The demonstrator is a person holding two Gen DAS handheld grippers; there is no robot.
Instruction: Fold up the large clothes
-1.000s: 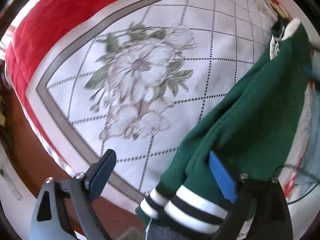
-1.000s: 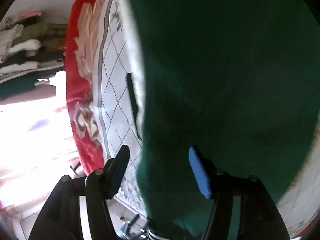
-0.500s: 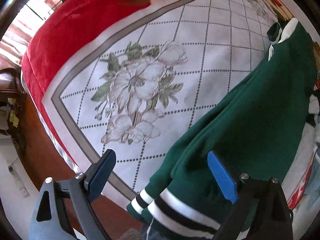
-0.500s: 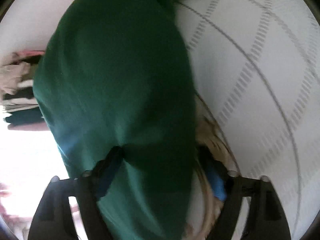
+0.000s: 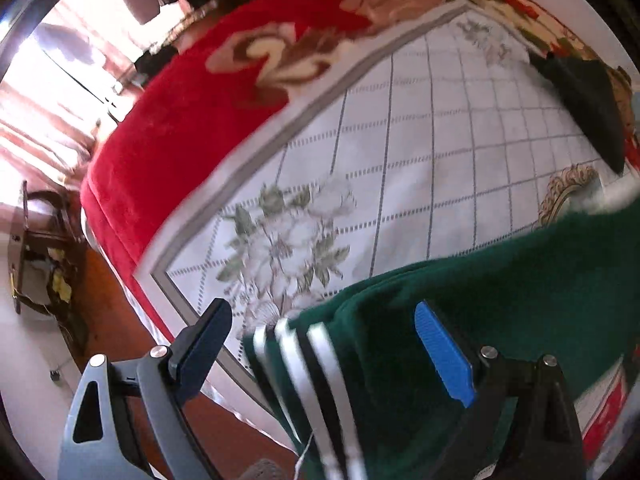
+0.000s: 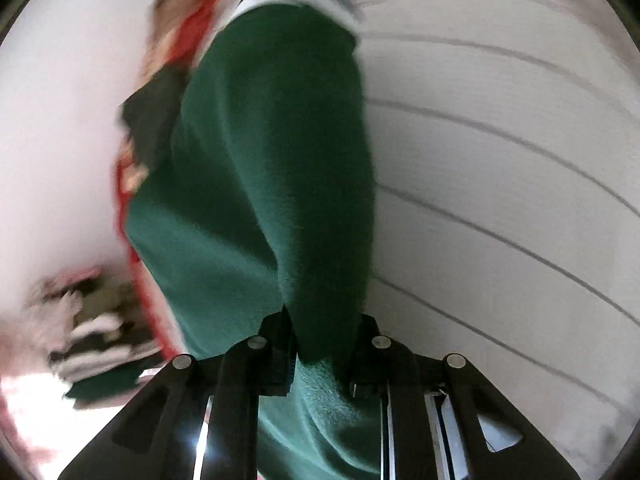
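A dark green sweater (image 5: 500, 280) with a black-and-white striped cuff (image 5: 304, 360) lies over a white quilted bedspread (image 5: 400, 160). My left gripper (image 5: 324, 344) is open above the bed's edge. The striped cuff sits between its wide-apart fingers, and neither pad presses on it. In the right wrist view the same sweater (image 6: 272, 160) stretches away from my right gripper (image 6: 324, 344). Its jaws are closing, and a fold of the green fabric is pinched between the fingers. The view is blurred by motion.
A red flowered blanket (image 5: 180, 128) borders the bedspread. A dark cloth (image 5: 584, 100) lies at the far right of the bed. Brown floor (image 5: 120, 320) and a wooden stand (image 5: 44, 248) are to the left. A blurred pile of clothes (image 6: 92, 320) is beyond the bed.
My right gripper swept fast across the bed and closed on a fold of the sweater. The left gripper rose and tilted, staying open, and more of the bed is in view.
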